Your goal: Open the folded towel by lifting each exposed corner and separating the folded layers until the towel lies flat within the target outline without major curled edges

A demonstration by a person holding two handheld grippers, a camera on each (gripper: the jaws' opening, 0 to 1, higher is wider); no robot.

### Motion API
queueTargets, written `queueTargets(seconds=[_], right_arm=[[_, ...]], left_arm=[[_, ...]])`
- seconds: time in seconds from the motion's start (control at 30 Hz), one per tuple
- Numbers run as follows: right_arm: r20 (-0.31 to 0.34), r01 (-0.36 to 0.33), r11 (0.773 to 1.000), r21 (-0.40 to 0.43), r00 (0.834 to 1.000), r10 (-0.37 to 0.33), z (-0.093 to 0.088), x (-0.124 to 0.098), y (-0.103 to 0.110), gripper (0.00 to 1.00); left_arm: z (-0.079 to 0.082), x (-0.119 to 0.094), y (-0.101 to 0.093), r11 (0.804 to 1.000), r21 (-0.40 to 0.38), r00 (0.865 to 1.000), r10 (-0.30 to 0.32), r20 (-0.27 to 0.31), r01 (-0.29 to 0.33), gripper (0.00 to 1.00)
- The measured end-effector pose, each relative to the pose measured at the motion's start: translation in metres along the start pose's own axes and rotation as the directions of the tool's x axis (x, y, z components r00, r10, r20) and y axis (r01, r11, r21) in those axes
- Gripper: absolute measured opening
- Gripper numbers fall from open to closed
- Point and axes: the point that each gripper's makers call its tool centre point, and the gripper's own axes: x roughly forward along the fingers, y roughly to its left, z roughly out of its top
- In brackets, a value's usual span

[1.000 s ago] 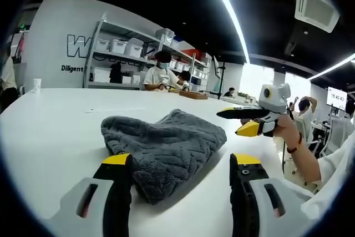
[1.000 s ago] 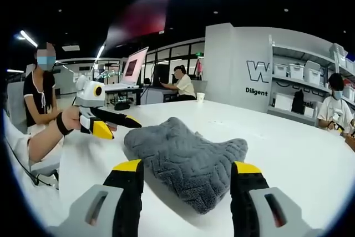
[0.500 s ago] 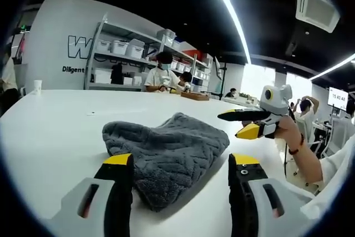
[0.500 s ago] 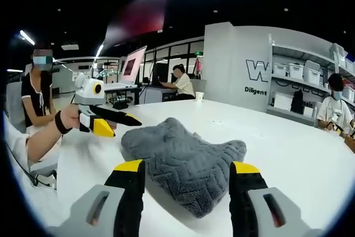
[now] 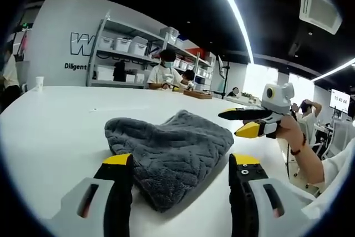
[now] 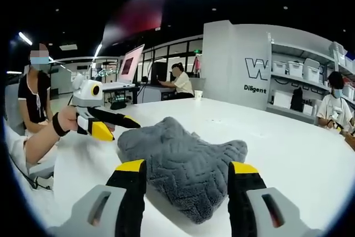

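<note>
towel: one grey towel (image 5: 169, 151), still folded and bunched, lying on the white desk (image 5: 50, 115); no outline visible around it.
left tool: left tool (image 5: 180, 162) jaws spread wide, gripping nothing; towel's near edge sits between the jaw tips. In the right gripper view the same tool (image 6: 119, 125) hovers just left of the towel (image 6: 183, 159), held in a hand (image 6: 66, 120), jaws apart.
right tool: right tool (image 6: 187, 167) jaws parted, nothing held; towel's near edge lies between them. In the left gripper view it (image 5: 247, 121) floats just right of the towel, above the desk, jaws apart, in a hand (image 5: 285, 131).
left view extras: ceiling air unit (image 5: 320, 6) and long light strip (image 5: 233, 12) above the towel; wall clock screen (image 5: 338, 101) far right of it.
right view extras: monitor (image 6: 132, 62) behind the towel, seated person (image 6: 180, 81) beside it, paper cup (image 6: 198, 95) on the desk's far edge beyond the towel.
containers: shelf rack (image 5: 111, 59) behind the towel carries white bins (image 5: 121, 44), at least three on the upper shelf; contents cannot be seen.
people: two seated behind the towel near the rack in the left view (image 5: 163, 73).
</note>
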Motion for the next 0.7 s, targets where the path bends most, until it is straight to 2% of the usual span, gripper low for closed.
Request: queueTargets(seconds=[0.33,0.7], right_arm=[[0.004,-0.002,1.000,0.016,1.000,0.002,-0.0016,0.0028,0.0018,0.56],[-0.006,0.000,1.000,0.028,1.000,0.000,-0.0093,0.0063,0.0038,0.56]], left_arm=[[0.0026,0.0016,0.0030,1.000,-0.004,1.000,0.010,0.011,-0.010,0.68],[0.0000,0.0075,0.0049,1.000,0.001,1.000,0.021,-0.008,-0.021,0.68]])
